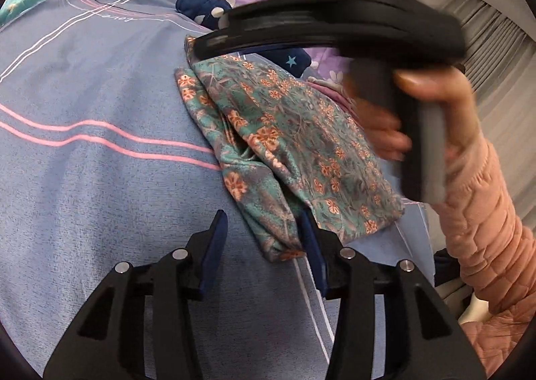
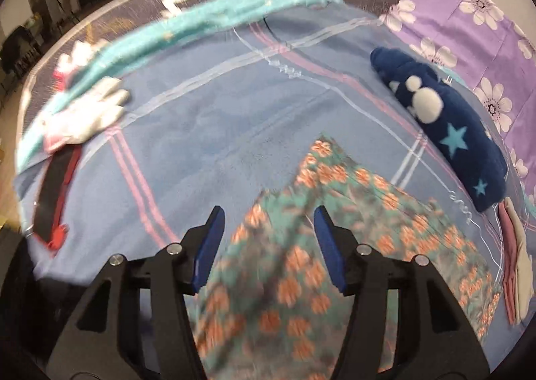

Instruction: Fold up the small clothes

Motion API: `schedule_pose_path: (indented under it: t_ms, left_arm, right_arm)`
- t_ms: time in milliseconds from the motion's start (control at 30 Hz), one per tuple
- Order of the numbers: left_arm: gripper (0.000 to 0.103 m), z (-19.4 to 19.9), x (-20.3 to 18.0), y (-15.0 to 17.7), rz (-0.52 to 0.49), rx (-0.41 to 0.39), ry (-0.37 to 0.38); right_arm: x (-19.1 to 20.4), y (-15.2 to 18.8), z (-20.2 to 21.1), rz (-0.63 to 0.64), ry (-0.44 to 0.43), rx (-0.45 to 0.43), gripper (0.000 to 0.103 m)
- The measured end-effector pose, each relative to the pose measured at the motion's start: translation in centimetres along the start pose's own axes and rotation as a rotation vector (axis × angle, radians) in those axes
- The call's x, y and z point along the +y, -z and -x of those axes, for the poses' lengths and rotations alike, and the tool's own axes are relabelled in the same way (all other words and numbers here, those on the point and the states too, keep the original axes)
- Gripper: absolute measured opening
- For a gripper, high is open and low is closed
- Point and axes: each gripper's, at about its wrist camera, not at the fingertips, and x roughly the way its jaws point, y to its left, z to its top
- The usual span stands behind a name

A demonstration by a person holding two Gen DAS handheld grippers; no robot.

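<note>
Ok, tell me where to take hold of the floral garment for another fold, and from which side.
Take the floral garment by its near bottom corner, coming from the bare blue sheet side. That corner lies thin and free at the edge, right by the open left claw, while its far side sits close to other clothes.

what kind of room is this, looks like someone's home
Most likely a bedroom at home: the work surface looks like a bed, covered with a blue striped sheet and a purple flowered cover. Small clothes lie on it, such as the floral garment and a navy star-print piece.
</note>
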Motion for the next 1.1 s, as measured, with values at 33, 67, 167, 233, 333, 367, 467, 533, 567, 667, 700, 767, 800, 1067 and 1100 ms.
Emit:
schedule_pose_path:
  t_ms: [33,67,167,233,333,367,467,533,567,667,700,767,800,1067,1100]
  left_arm:
    - [0.044,-0.3,0.1,0.0,0.003,0.011,-0.006]
    - [0.034,-0.5,0.2,0.0,0.010,0.020,-0.008]
    - [0.003,-0.6,0.2,0.3,-0.003,0.032,-0.035]
    - [0.003,0.0,-0.2,0.8,-0.041,0.035,-0.081]
    - [0.003,0.6,0.3,1.7,-0.037,0.045,-0.090]
    - [0.002,0.7,0.8,1.8,-0.008,0.042,-0.071]
    - [0.003,1.4,0.5,1.9,-0.024,0.017,-0.092]
    - [0.003,2.0,-0.2,1.9,-0.059,0.000,-0.106]
    - [0.003,2.4,-0.4,1.9,-0.067,-0.007,-0.109]
    - [0.003,3.8,-0.5,1.7,-0.081,-0.039,-0.151]
    - [0.003,4.3,-0.5,1.6,-0.081,-0.053,-0.162]
    - [0.007,5.3,-0.3,1.1,-0.080,-0.091,-0.164]
    - [0.008,5.5,-0.4,0.8,-0.084,-0.106,-0.154]
    - [0.015,-0.5,-2.5,-2.1,-0.174,-0.045,-0.118]
    - [0.015,-1.9,-2.1,-2.0,-0.181,-0.002,-0.194]
  right_arm:
    - [0.4,-0.3,-1.2,0.004,0.025,0.028,0.057]
    - [0.7,-0.6,-2.8,0.011,0.049,0.068,0.055]
    - [0.4,-1.1,-4.2,-0.034,0.045,0.057,0.006]
    - [-0.5,-1.5,-3.1,-0.093,-0.056,-0.029,0.000]
    - [-2.1,-2.2,-2.8,-0.172,-0.127,-0.087,0.000]
    - [-2.3,-2.2,-3.7,-0.170,-0.118,-0.047,0.000]
    - [-3.0,-1.1,-3.4,-0.192,-0.137,-0.037,0.001]
    - [-3.4,0.2,-1.4,-0.190,-0.154,-0.082,0.007]
    - [-3.7,1.2,0.3,-0.175,-0.158,-0.114,0.011]
    - [-4.4,4.9,4.5,-0.133,-0.142,-0.191,0.033]
    - [-4.4,6.2,5.5,-0.121,-0.139,-0.202,0.035]
    - [-4.4,9.2,7.2,-0.104,-0.141,-0.213,0.035]
    - [-4.3,10.7,7.7,-0.107,-0.151,-0.216,0.035]
    - [-2.3,19.4,4.4,-0.227,-0.216,-0.158,0.035]
    - [-2.1,19.5,4.6,-0.228,-0.208,-0.158,0.036]
